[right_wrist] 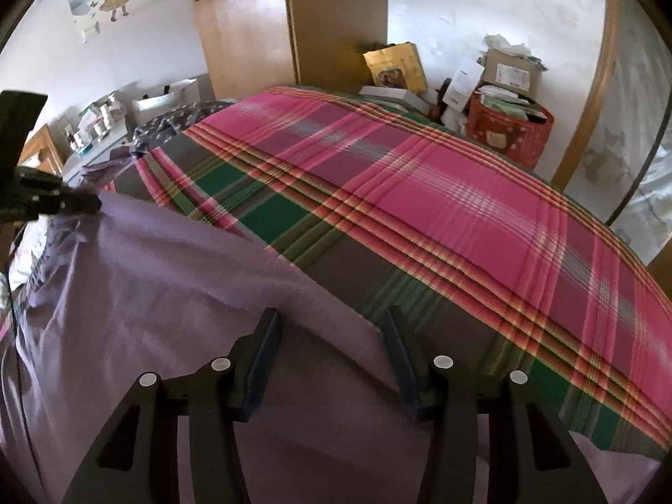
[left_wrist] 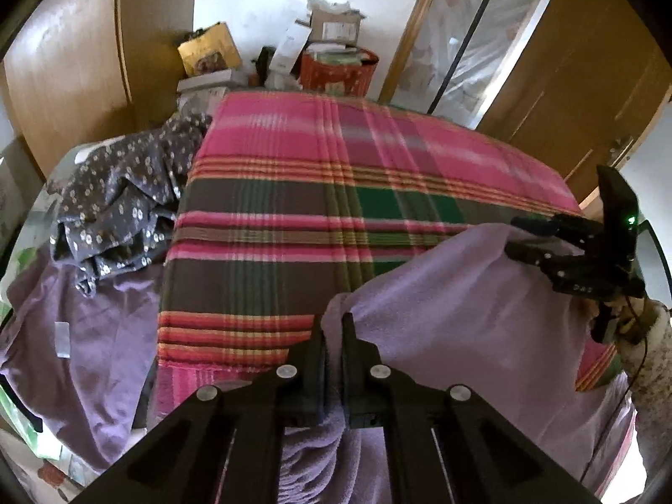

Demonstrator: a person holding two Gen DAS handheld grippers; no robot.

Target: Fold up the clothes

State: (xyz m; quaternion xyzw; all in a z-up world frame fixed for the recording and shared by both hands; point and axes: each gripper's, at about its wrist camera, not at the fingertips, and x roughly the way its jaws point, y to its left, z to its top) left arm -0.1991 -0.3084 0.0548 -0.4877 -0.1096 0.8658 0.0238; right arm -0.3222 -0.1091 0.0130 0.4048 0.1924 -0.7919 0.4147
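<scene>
Left gripper (left_wrist: 334,323) clamped tight on a corner of the lilac garment (left_wrist: 453,294), right gripper (right_wrist: 332,323) gaping over the far edge, gripping nothing. Draped across the plaid blanket (right_wrist: 420,193). Probably gonna sag lopsided if lifted one-handed.

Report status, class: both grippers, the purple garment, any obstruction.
Left gripper shut on purple garment. Right gripper open, garment edge between fingers. Plaid blanket ahead bare.

Both wrist views look steeply down, close over the plaid bedspread (left_wrist: 294,218) (shared), toward the far wall.
</scene>
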